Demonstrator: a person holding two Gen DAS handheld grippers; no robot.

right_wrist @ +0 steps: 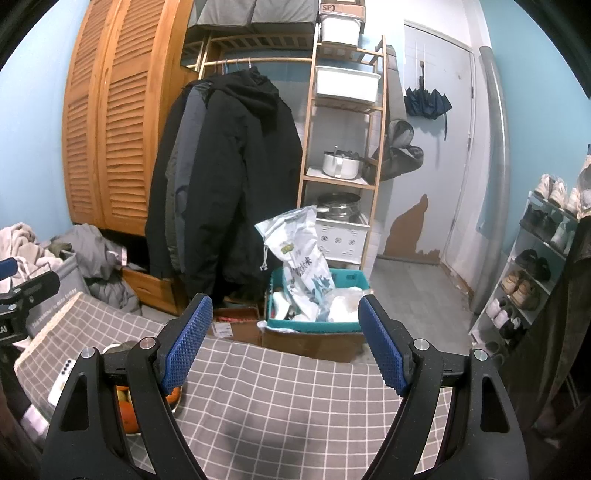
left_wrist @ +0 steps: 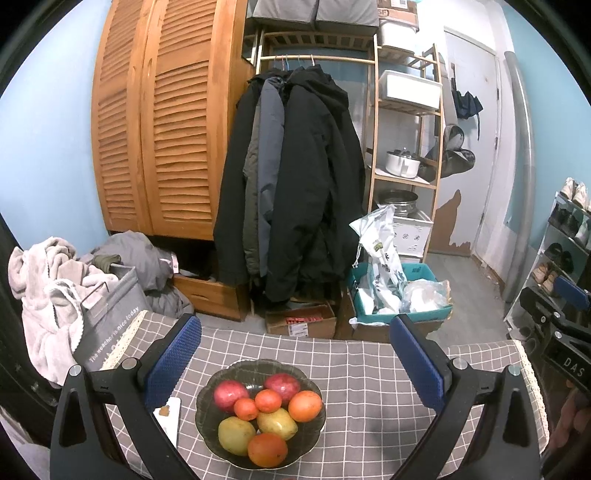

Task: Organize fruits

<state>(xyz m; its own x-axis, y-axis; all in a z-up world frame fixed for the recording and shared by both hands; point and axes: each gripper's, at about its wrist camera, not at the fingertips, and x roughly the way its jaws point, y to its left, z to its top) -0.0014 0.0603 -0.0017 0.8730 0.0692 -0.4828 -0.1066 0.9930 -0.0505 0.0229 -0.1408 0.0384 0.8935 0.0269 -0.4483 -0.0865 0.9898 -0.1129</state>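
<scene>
We see every fruit already in the bowl point(left_wrist: 225, 380) at lower centre; none lies loose on the surface point(left_wrist: 369, 387). Our left tool point(left_wrist: 293, 356) and right tool point(right_wrist: 284, 345) both gape apart, holding nothing, so little seems left.

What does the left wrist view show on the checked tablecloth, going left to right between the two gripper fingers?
Left blue finger pad → white phone → dark bowl of fruit → bare checked tablecloth → right blue finger pad.

The grey laundry bag point(left_wrist: 110, 325) reads "The weather is nice today"; a top-shelf cardboard box point(right_wrist: 341, 5) shows "SF".
</scene>
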